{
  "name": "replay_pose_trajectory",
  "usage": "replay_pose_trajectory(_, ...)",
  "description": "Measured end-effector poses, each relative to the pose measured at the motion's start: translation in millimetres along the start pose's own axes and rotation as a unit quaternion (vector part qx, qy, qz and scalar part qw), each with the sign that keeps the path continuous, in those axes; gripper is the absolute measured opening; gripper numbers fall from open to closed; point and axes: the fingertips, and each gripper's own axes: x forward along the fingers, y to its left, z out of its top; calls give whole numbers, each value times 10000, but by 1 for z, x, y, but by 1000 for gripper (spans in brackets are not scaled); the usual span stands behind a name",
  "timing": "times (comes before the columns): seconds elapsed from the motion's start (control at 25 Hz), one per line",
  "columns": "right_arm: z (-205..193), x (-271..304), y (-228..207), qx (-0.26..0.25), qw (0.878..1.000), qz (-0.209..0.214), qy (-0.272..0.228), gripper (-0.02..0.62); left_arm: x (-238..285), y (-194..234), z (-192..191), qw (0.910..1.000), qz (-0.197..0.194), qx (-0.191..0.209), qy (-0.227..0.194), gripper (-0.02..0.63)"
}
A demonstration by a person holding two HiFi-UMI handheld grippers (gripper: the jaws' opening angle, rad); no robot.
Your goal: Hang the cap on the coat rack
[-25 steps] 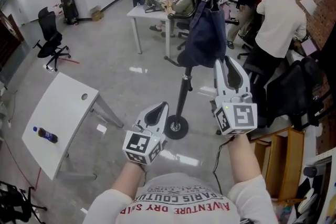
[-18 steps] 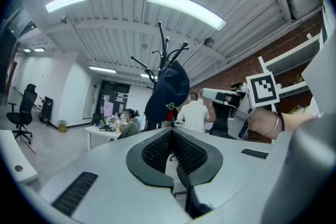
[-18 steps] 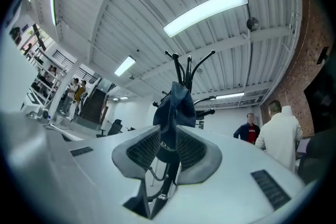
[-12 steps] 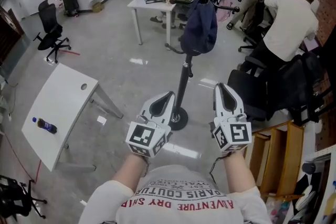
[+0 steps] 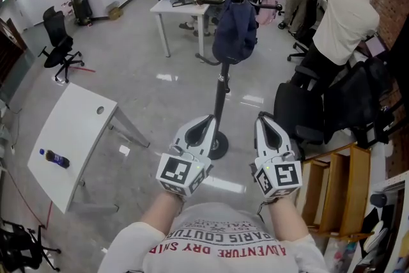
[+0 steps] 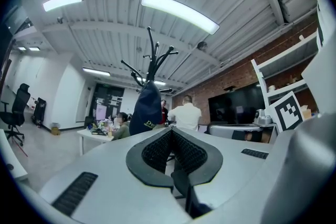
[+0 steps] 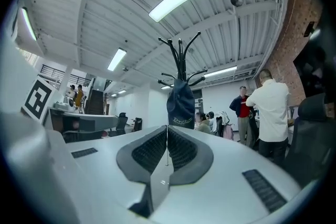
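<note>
Two grippers, both with fingers closed on nothing; the cap [image 5: 234, 35] hangs on the coat rack [image 5: 220, 96].

The left gripper [image 5: 206, 121] and the right gripper [image 5: 264, 119] are held side by side close to the person's chest. In the head view they sit on either side of the coat rack's lower pole, well below the cap and apart from it. In each gripper view the ribbed finger pads meet along a line, with nothing between them. The dark navy cap hangs from a hook near the top of the coat rack and droops against the pole, with pale lettering along its lower edge. A white tabletop [image 5: 70, 137] carrying a bottle [image 5: 57, 160] stands left of the coat rack. A person in a white shirt [image 5: 345, 16] stands right of the coat rack.
</note>
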Motion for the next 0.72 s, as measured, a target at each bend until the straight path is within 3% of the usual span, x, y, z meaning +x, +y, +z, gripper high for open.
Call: replay_pose_trajectory(0.72, -1, 7, 6, -51, 9999, 100, -24, 15, 4, 6, 1, 9999, 99, 0, 73, 5)
